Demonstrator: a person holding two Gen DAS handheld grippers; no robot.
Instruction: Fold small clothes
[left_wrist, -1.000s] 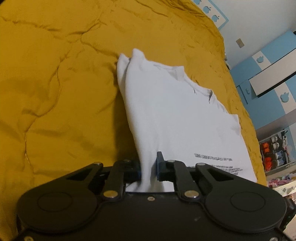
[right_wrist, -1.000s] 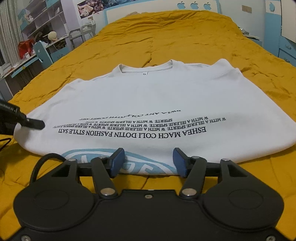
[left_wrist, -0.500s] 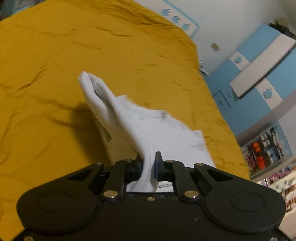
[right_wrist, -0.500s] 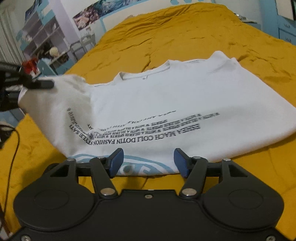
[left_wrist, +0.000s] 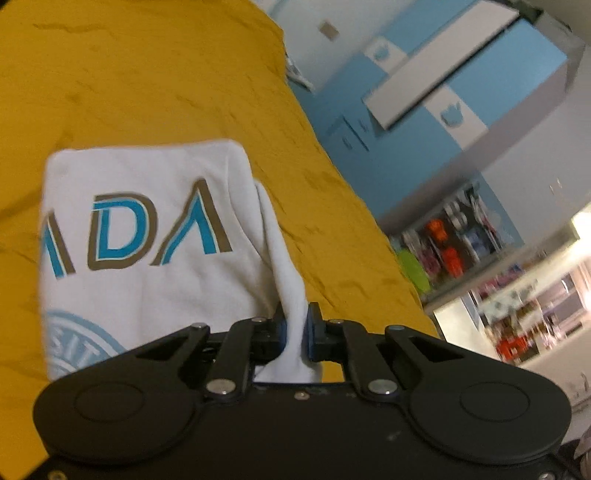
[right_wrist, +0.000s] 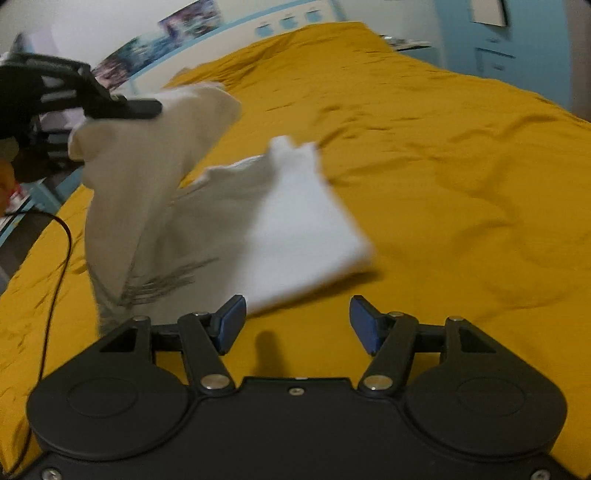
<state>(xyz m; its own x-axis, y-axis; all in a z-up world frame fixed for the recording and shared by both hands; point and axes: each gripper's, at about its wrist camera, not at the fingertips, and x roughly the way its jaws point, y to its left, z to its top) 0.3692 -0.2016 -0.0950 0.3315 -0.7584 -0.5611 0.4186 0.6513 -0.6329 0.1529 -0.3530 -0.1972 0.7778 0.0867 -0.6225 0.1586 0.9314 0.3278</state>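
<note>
Between my left gripper's (left_wrist: 293, 326) blue pads, a bunched edge of the white T-shirt (left_wrist: 147, 236) is clamped tight. From that pinch the cloth drapes away over the mustard bedspread (left_wrist: 147, 81), printed letters facing my left camera. Seen from the right wrist, the left gripper (right_wrist: 122, 107) holds its edge raised above the bed, the near flap hanging from it while the rest of the T-shirt (right_wrist: 295, 218) lies on the bedspread (right_wrist: 461, 166). My right gripper (right_wrist: 297, 325) holds nothing; its jaws stand apart and are opening, with only bare cover between them.

Risk, as I judge it: the lifted flap hangs from a single pinch, so it may twist or land skewed, leaving an uneven fold; a fast swing could also drag the resting part across the cover.

Orientation: the shirt's long axis appears to run away from my right camera toward the headboard; blur hides which end is the collar.
</note>
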